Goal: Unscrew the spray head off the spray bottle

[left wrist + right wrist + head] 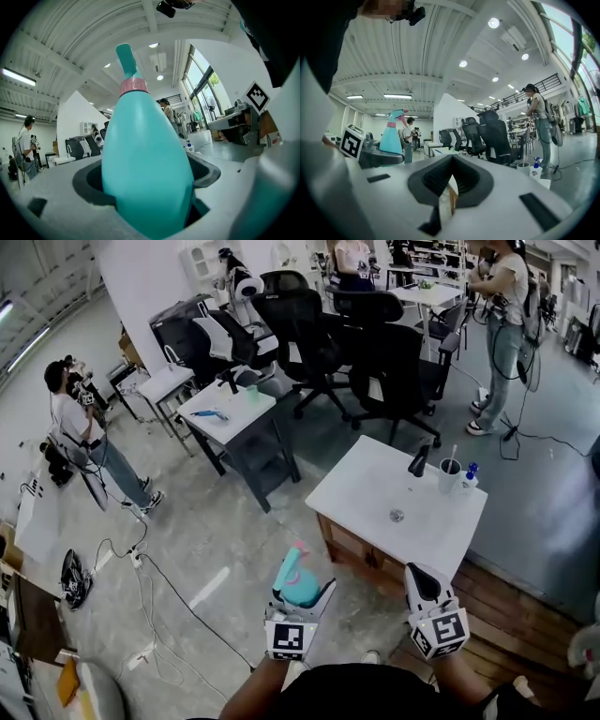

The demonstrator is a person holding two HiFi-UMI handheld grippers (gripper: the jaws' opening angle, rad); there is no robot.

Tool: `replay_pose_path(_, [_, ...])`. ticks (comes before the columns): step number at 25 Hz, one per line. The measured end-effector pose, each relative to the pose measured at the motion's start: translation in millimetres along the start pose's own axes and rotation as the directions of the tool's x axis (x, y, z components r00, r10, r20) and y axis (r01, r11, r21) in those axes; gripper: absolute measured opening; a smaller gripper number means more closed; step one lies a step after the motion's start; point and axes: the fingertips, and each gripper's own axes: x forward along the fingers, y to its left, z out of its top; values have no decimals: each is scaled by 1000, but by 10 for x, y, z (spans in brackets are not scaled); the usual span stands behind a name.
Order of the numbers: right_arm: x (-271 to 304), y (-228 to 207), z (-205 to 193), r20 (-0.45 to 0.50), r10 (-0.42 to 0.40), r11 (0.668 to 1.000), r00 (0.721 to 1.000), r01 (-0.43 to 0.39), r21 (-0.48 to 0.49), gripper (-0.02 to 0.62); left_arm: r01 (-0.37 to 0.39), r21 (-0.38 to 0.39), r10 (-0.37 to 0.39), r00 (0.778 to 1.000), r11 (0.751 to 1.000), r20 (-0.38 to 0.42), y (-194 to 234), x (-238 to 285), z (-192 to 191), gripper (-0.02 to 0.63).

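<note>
Head view — left gripper (302, 604) pinches the teal spray bottle (300, 587) by its body, in the air short of the white table (375, 484); right gripper (424, 585) has its 2 jaws pressed together on nothing. Bottle probably light, smooth plastic that may flex and slip; spray head (125, 58) best taken at the pink collar (133, 86) — likely the stiffest part.

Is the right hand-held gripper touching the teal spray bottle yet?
Apart. The head view shows floor between the right hand-held gripper and the spray bottle; the right gripper view shows its jaws shut on nothing.
</note>
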Motion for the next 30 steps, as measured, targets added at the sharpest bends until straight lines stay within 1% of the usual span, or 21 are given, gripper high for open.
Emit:
replay_pose_path(2, [-69, -198, 9, 0, -16, 1000, 1000, 16, -3, 5, 4, 12, -4, 1000, 1000, -4, -93, 149, -45, 466])
replay_pose_path(4, [-126, -374, 10, -4, -36, 999, 999, 36, -3, 5, 20, 13, -20, 1000, 1000, -7, -208, 283, 16, 466])
replay_pose_path(8, [-201, -670, -41, -7, -80, 997, 997, 80, 10, 5, 74, -4, -74, 997, 997, -9, -439, 547, 87, 466])
replay_pose_path(10, [-199, -796, -59, -4, -99, 995, 995, 99, 10, 5, 103, -12, -103, 995, 995, 3, -520, 702, 73, 466])
replay_pose_path(12, [-174, -908, -75, -4, -114, 993, 993, 114, 14, 5, 126, -12, -126, 992, 992, 16, -573, 855, 51, 466])
replay_pose_path(16, [-56, -1078, -55, -6, -145, 989, 989, 145, 7, 5, 172, -19, -172, 985, 985, 34, -624, 1140, 157, 466])
replay_pose_path(19, [107, -1195, -42, 0, -177, 984, 984, 177, 5, 6, 214, -13, -214, 976, 977, 48, -562, 1423, 72, 466])
replay_pose_path(22, [298, -1272, -23, 1, -214, 977, 977, 214, 6, 5, 266, 10, -266, 963, 964, 49, -490, 1734, 63, 466])
replay_pose_path(25, [496, -1338, 0, -8, -259, 966, 966, 259, 8, 5, 327, 31, -328, 943, 945, 54, -411, 2036, 66, 466])
replay_pose_path(28, [701, -1431, 22, -17, -312, 950, 950, 312, 4, 5, 397, 26, -398, 916, 917, 48, -353, 2315, 102, 466])
replay_pose_path(30, [853, -1490, 40, -20, -350, 937, 937, 350, 8, 5, 439, 55, -441, 896, 897, 43, -266, 2519, 55, 466])
